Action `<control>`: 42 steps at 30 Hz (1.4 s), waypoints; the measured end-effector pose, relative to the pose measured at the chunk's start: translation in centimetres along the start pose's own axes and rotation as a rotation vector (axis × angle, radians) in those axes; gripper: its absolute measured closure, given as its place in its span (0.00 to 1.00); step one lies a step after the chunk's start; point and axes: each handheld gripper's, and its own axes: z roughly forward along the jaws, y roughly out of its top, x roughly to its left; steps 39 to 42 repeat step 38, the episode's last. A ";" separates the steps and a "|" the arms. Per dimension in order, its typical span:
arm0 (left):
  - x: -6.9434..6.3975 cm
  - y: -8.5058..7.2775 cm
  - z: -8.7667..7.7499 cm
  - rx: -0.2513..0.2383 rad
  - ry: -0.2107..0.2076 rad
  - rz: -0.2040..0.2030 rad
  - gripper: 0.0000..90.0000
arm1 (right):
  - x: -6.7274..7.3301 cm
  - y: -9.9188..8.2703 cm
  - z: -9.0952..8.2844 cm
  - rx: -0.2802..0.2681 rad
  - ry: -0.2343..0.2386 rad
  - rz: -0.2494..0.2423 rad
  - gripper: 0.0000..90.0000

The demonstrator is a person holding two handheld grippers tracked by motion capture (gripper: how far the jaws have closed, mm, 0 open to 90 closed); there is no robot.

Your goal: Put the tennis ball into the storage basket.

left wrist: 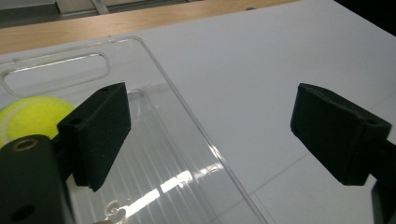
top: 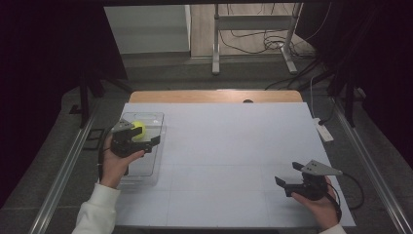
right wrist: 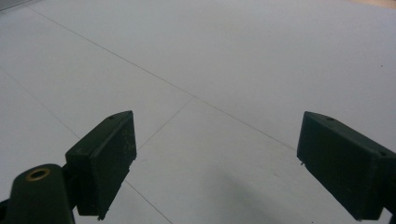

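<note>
A: Risk first: the left tool (left wrist: 210, 135) stands open with nothing between its pads, straddling the clear bin's wall (left wrist: 187, 121). Closing here would pinch thin, hard plastic.

B: And the tennis ball (left wrist: 30, 119)?

A: Fuzzy, round, behind the tool's left pad, probably resting inside the bin. It could roll if nudged.

B: The right tool (right wrist: 212, 163)?

A: Open, empty, over smooth white bench (right wrist: 224, 56).

Ball (top: 139, 129) in tray (top: 155, 117), far end, left side of bench (top: 234, 146). Left tongs (top: 146, 139) over tray; right tongs (top: 288, 176) near right.
</note>
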 end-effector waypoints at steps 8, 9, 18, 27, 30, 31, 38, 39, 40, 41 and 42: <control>-1.1 -1.5 -0.4 0.012 -0.019 0.008 0.15 | 0.0 0.0 0.0 0.000 0.002 0.000 0.14; -1.1 -1.5 -0.4 0.012 -0.019 0.008 0.15 | 0.0 0.0 0.0 0.000 0.002 0.000 0.14; -2.1 -3.3 -1.1 0.012 -0.048 0.017 0.14 | 0.0 0.0 0.0 -0.002 0.002 0.000 0.14; -3.1 -4.8 -1.8 0.006 -0.068 0.024 0.14 | 0.0 0.1 0.1 -0.007 0.001 -0.002 0.14; -3.2 -5.2 -1.9 0.012 -0.066 0.030 0.14 | 0.0 0.1 0.1 -0.006 -0.001 -0.003 0.14; -3.2 -5.3 -1.9 0.013 -0.067 0.031 0.14 | 0.0 0.1 0.1 -0.005 -0.001 -0.004 0.14; -3.5 -5.5 -1.9 0.015 -0.070 0.046 0.14 | 0.0 0.2 0.3 -0.007 0.000 -0.004 0.14; -3.5 -5.5 -1.9 0.015 -0.070 0.046 0.14 | 0.0 0.2 0.3 -0.007 0.000 -0.004 0.14; -3.5 -5.5 -1.9 0.015 -0.070 0.046 0.14 | 0.0 0.2 0.3 -0.007 0.000 -0.004 0.14; -3.5 -5.5 -1.9 0.015 -0.070 0.046 0.14 | 0.0 0.2 0.3 -0.007 0.000 -0.004 0.14; -3.5 -5.5 -1.9 0.015 -0.070 0.046 0.14 | 0.0 0.2 0.3 -0.007 0.000 -0.004 0.14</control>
